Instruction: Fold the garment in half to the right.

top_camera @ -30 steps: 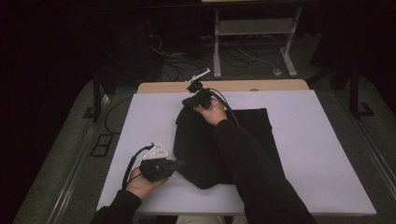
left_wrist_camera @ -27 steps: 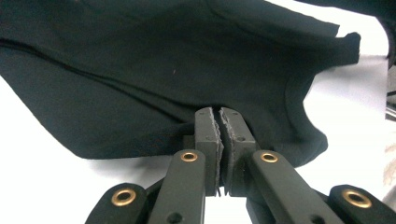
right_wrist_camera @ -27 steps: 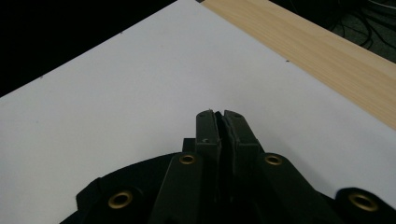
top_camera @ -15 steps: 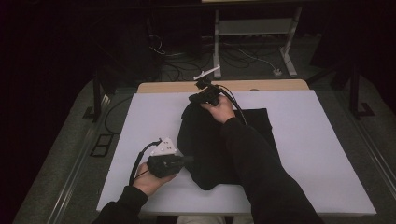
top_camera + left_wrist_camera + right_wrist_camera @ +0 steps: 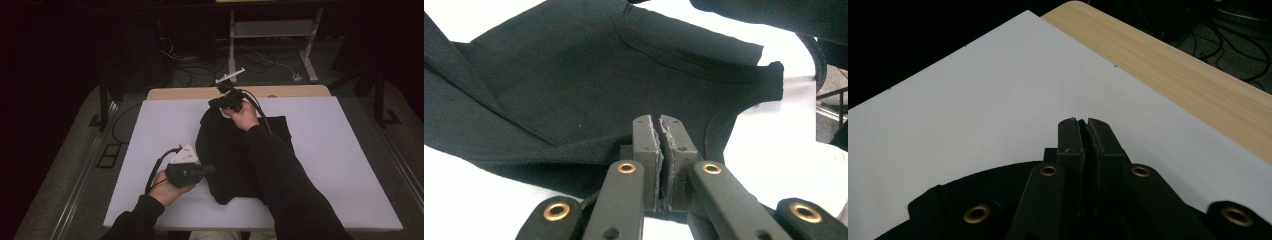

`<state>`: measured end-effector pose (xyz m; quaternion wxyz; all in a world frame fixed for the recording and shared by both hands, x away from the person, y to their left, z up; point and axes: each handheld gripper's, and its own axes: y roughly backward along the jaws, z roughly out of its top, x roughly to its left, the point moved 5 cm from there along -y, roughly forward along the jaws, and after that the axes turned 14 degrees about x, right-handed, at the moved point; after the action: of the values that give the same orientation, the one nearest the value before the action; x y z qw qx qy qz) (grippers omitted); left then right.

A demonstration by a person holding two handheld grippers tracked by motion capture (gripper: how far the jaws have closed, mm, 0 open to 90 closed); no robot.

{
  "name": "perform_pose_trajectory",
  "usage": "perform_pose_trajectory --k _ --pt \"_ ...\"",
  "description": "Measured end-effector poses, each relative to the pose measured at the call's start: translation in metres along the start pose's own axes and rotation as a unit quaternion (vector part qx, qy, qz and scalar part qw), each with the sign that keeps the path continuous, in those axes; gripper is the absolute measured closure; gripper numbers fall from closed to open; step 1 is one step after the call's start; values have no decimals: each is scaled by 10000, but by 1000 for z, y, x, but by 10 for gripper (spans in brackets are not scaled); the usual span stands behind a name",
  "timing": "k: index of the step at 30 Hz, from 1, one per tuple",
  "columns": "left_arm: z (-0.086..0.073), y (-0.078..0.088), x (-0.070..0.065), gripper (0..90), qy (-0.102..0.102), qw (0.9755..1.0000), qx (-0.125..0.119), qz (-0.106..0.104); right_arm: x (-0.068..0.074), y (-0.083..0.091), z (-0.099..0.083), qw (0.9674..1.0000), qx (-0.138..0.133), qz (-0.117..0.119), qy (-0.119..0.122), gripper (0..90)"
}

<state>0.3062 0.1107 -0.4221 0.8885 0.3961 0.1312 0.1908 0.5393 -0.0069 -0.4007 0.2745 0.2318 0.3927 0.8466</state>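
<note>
A black garment [image 5: 225,150] lies on the white tabletop [image 5: 330,150], its left side raised. My left gripper [image 5: 210,169] is at the garment's near left edge, jaws shut on a fold of the cloth. In the left gripper view the gripper [image 5: 659,121] pinches that edge, and the garment [image 5: 574,75] spreads away beyond it. My right gripper [image 5: 213,104] is at the far left corner of the cloth, shut on it. In the right gripper view the gripper [image 5: 1080,122] points over bare tabletop, with black cloth [image 5: 993,182] hanging at its base. The right sleeve [image 5: 280,175] crosses the garment.
A wooden strip [image 5: 190,93] runs along the table's far edge. Behind it are floor cables [image 5: 260,60] and a metal table frame [image 5: 270,30]. White surface lies bare to the left [image 5: 150,130] and right of the garment.
Both grippers have moved right and slightly up, carrying the garment's left edge with them. The cloth's left side now sits farther toward the table's middle.
</note>
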Motion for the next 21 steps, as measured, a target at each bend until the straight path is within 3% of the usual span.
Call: perform_pose_trajectory --k 21 --pt "34 -14 -13 850 -259 9995 -18 -196 -23 27 -17 9995 -152 -120 -230 838"
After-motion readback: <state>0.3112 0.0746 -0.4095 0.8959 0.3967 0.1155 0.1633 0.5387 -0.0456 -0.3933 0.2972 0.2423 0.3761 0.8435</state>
